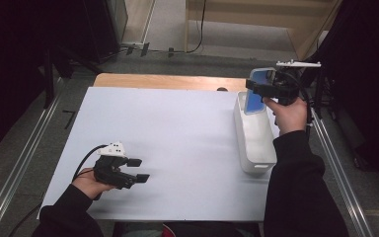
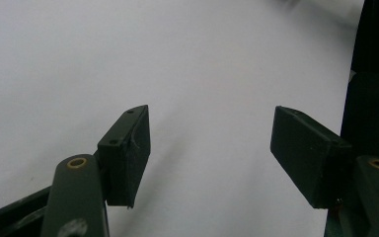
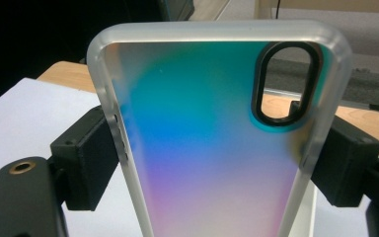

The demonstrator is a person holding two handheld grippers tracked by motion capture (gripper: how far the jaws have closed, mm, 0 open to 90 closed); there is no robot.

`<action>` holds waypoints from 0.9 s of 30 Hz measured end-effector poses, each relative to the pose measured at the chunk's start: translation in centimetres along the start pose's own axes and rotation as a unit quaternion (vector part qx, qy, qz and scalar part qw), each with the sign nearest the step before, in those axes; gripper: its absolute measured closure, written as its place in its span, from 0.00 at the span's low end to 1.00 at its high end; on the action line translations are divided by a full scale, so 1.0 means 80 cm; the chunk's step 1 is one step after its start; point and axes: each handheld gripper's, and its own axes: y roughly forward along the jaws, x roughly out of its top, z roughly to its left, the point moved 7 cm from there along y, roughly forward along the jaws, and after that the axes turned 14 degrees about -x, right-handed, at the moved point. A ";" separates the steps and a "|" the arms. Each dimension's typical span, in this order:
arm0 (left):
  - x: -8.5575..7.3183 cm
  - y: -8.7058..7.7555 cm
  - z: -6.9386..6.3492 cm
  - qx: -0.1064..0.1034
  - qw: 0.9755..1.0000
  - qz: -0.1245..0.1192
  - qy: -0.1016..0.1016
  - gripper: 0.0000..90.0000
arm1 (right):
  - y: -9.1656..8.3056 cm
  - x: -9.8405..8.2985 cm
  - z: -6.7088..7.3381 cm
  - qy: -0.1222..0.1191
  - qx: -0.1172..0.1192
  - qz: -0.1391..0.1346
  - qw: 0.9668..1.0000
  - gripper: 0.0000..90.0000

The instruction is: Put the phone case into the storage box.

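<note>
The right gripper [image 1: 262,92] is holding a phone case [image 1: 256,91] upright above the far end of the white bin [image 1: 254,143], which is sitting at the right edge of the white board [image 1: 168,138]. In the right gripper view the two jaws are pressing on the case [image 3: 212,143] from its long side edges, one on each, just below the camera cutout [image 3: 287,84] — so the tool is clenched on the case, not merely resting against it.

The case is looking thin and light: a frosted, translucent rim around an iridescent back panel running from teal to pink. The glossy back is likely slippery, while the matte rim probably gives better purchase, so taking it by the two long edges, as now, seems the sound hold. The shell is probably somewhat flexible, and a hard squeeze across its width could bow it or make it pop out of the jaws; a moderate grip near the stiffer corner end looks safest.

The left gripper [image 1: 137,170] is lying low over the board, well to the left of the bin and nearer the person, its jaws spread wide with nothing between them — released, with bare white surface [image 2: 177,74] ahead.
</note>
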 end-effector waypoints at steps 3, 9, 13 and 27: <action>0.000 0.000 0.000 0.000 1.000 0.000 0.000 0.35 | 0.004 0.007 -0.003 0.001 -0.006 0.002 1.000 0.16; 0.000 0.000 0.000 0.000 1.000 0.000 0.000 0.35 | 0.017 0.019 -0.009 0.002 -0.020 0.007 1.000 0.16; 0.000 0.000 0.000 0.000 1.000 0.000 0.000 0.35 | 0.026 0.026 -0.014 0.011 -0.024 0.008 1.000 0.16; 0.000 0.000 0.000 0.000 1.000 -0.001 -0.001 0.35 | 0.066 0.036 -0.027 0.016 -0.043 0.015 0.999 0.16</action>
